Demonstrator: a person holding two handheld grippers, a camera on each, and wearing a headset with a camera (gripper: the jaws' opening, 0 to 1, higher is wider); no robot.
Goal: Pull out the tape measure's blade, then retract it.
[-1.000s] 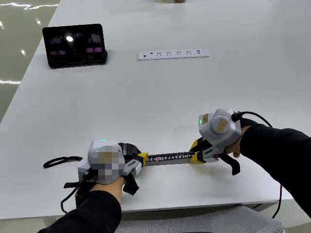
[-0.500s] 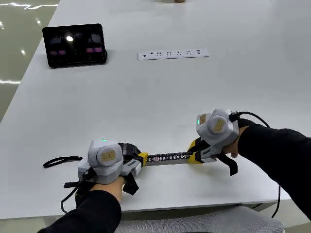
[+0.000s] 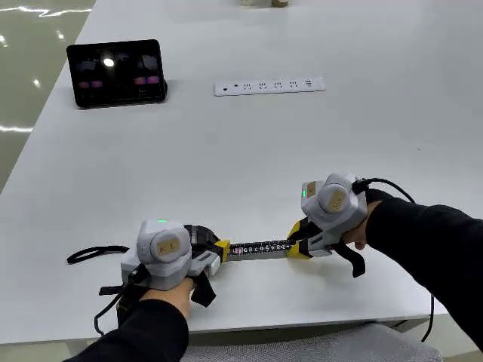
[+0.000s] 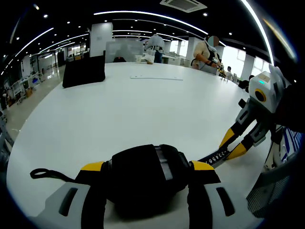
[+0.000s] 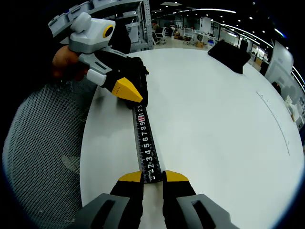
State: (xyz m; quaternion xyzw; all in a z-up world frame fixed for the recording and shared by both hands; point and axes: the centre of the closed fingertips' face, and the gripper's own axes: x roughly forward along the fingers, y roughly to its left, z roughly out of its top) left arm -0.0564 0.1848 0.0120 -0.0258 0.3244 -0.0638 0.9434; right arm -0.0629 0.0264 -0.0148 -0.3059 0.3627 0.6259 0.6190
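The black tape measure case (image 3: 198, 234) lies on the white table (image 3: 249, 158) near its front edge, and my left gripper (image 3: 217, 250) is shut on it. In the left gripper view the case (image 4: 145, 179) sits between the yellow-tipped jaws of my left gripper (image 4: 148, 167). A short length of blade (image 3: 258, 246) runs right from the case to my right gripper (image 3: 296, 242), which is shut on the blade's tip. In the right gripper view the blade (image 5: 144, 143) shows about twelve numbered marks, running from my right gripper (image 5: 153, 176) to the case (image 5: 137, 81).
A dark tablet (image 3: 115, 72) stands at the far left and a white power strip (image 3: 269, 84) lies at the far middle. The case's black strap (image 3: 94, 251) trails left. A mesh chair (image 3: 317, 343) sits below the table's front edge.
My right gripper has moved left toward the case with the blade tip in it, and the exposed blade has grown shorter. The left gripper has held still.
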